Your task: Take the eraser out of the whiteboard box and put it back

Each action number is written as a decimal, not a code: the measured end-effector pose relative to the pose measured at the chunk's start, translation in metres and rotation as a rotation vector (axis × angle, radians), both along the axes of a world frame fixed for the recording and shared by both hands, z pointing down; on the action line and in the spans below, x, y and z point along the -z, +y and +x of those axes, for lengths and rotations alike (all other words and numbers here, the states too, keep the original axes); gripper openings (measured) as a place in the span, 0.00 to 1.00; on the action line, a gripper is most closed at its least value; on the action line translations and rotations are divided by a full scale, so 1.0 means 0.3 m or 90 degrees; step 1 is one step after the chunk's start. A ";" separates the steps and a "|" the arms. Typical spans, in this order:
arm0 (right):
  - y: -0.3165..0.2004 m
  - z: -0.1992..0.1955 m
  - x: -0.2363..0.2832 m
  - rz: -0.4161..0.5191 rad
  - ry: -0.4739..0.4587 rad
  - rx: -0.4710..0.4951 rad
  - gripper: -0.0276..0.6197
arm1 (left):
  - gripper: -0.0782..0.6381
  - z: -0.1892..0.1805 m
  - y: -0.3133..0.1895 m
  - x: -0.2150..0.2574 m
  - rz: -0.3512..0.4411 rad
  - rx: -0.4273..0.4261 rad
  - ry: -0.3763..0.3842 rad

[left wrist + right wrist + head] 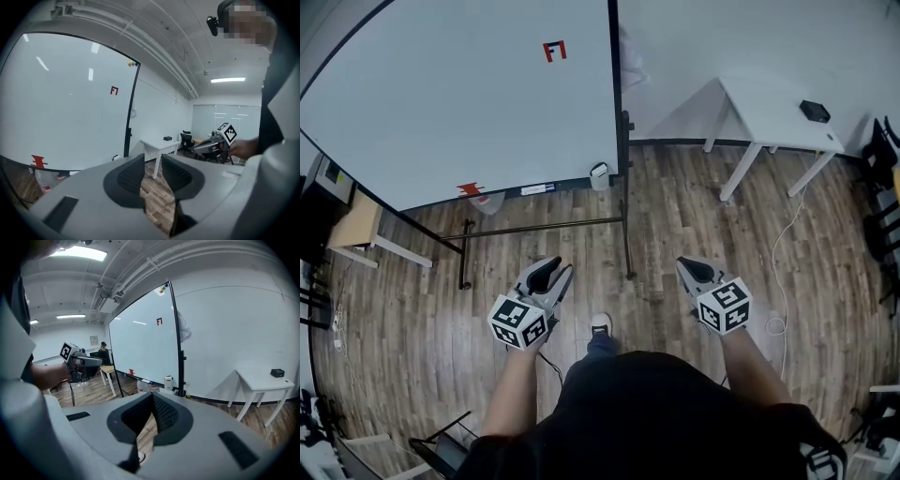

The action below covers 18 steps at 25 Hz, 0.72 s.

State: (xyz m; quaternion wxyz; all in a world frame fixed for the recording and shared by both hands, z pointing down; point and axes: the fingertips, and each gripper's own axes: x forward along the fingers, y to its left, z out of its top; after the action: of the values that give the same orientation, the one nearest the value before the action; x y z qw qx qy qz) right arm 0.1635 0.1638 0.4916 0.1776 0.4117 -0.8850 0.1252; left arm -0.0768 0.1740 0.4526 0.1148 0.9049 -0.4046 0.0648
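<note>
a wood-plank floor (694, 225) fills the middle and lower frame of the head view, with a white wall (722, 37) across the top. a whiteboard (459, 94) on a black stand takes the upper left. a white table (769, 108) stands near the wall at upper right, with black chairs (877, 155) at the right edge. a pale wooden table (356, 225) sits at the left edge. a strip light (228, 80) glows on the ceiling.

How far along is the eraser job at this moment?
Nothing looks done yet. In hand: nothing. The left gripper is open and the right gripper shut, both empty and well short of the whiteboard. Still to do: reach the box at its lower corner, lift the eraser out, put it back.
</note>
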 end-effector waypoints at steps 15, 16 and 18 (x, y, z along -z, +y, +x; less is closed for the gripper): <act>-0.192 -0.032 -0.047 -0.032 0.011 -0.028 0.04 | 0.28 0.003 -0.258 -0.058 -0.017 -0.049 -0.026; -0.207 -0.038 -0.045 -0.032 0.009 -0.030 0.04 | 0.28 0.000 -0.275 -0.060 -0.019 -0.051 -0.027; -0.236 -0.053 -0.041 -0.033 0.007 -0.032 0.04 | 0.28 -0.010 -0.309 -0.066 -0.022 -0.054 -0.029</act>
State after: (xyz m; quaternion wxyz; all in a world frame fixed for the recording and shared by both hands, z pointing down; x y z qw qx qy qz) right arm 0.1475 0.0929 0.5038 0.1898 0.4295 -0.8700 0.1503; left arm -0.0799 0.0813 0.4725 0.1186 0.9174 -0.3672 0.0970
